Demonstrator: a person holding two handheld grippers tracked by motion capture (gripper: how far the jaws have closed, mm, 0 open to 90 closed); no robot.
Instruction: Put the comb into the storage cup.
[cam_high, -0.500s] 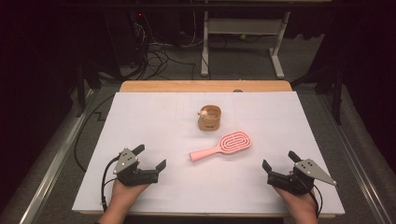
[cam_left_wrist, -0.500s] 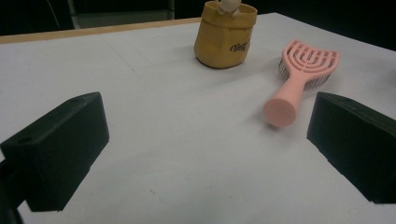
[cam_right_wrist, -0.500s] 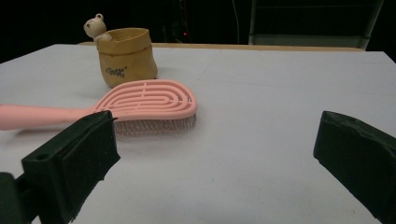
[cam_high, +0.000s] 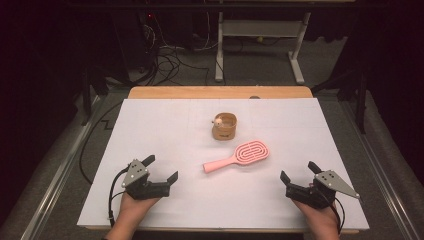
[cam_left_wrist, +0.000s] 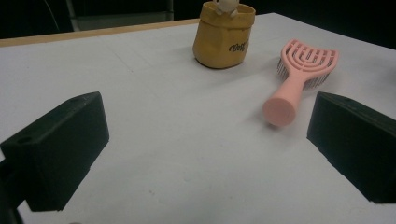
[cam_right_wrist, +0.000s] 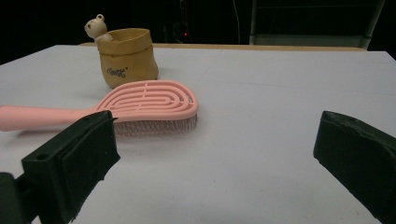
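Note:
A pink hairbrush (cam_high: 240, 155) lies bristles down near the middle of the white table (cam_high: 165, 130), handle toward the left; it shows too as the hairbrush (cam_left_wrist: 299, 74) and hairbrush (cam_right_wrist: 140, 105). Behind it stands a small tan pouch (cam_high: 224, 126) with a little bear figure at its rim, seen as the pouch (cam_left_wrist: 224, 35) and pouch (cam_right_wrist: 126, 56). My left gripper (cam_high: 161, 170) rests open at the front left, nothing between its jaws. At the front right my right gripper (cam_high: 300, 173) is open and empty as well. Both sit well short of the brush.
The white sheet covers a wooden tabletop whose far edge (cam_high: 220, 92) shows. Beyond it are cables (cam_high: 170, 55) on the floor and a metal stand (cam_high: 260, 30). Metal rails (cam_high: 55, 180) run along both sides of the table.

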